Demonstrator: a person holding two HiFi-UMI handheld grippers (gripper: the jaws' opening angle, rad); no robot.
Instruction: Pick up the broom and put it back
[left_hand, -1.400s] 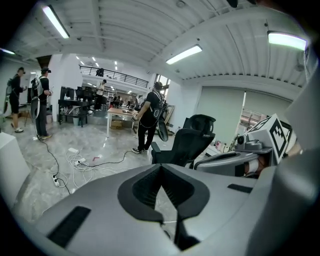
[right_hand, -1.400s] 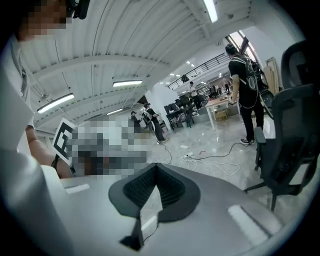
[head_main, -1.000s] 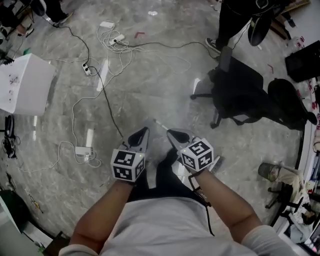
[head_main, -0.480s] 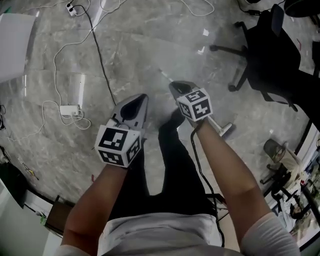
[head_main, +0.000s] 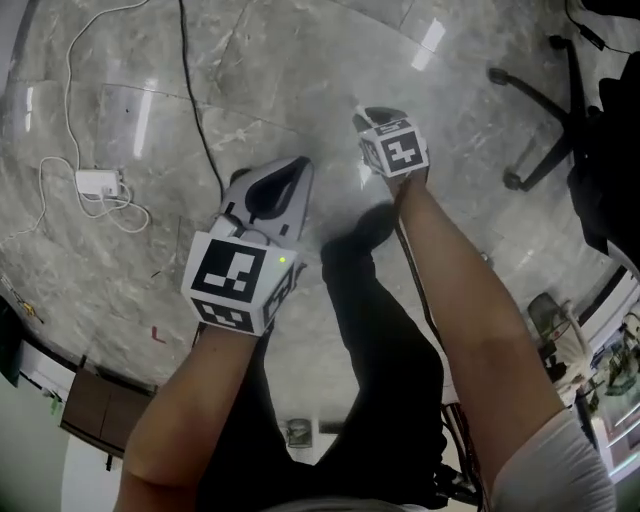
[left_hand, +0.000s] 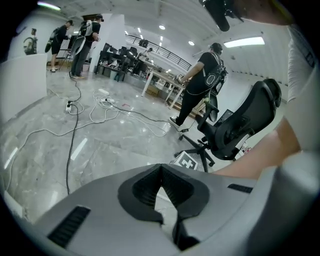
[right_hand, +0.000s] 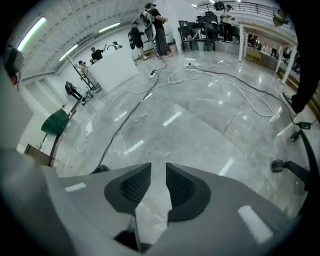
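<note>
Your left gripper (left_hand: 160, 167) had its jaws pressed together at the tips with nothing between them. Your right gripper (right_hand: 158, 172) had its jaws parted by a narrow slot, through which only bare marble floor (right_hand: 200, 125) showed, so neither gripper held anything. From the head view, the only likely sign of the broom (head_main: 358, 104) was a thin pale rod poking out just past the right gripper's tips on the floor. I judged it to be the handle. Whatever else there was of it lay hidden under that gripper and your forearm, so its long axis could not be read with any certainty. It seemed to run away from you and a little leftward. That put the right gripper (head_main: 375, 115) much the nearer, almost over the rod, while the left gripper (head_main: 298, 168) hung closer to your body and off to the left, beside your dark trouser leg. Your right arm was stretched well forward and down, and your left was bent, with its marker cube turned up toward your head. For a pick-up, the slot between the right jaws would probably have needed widening and setting across the rod. A black cable (head_main: 200, 130) and an office chair base (head_main: 545, 130) lay well clear.
</note>
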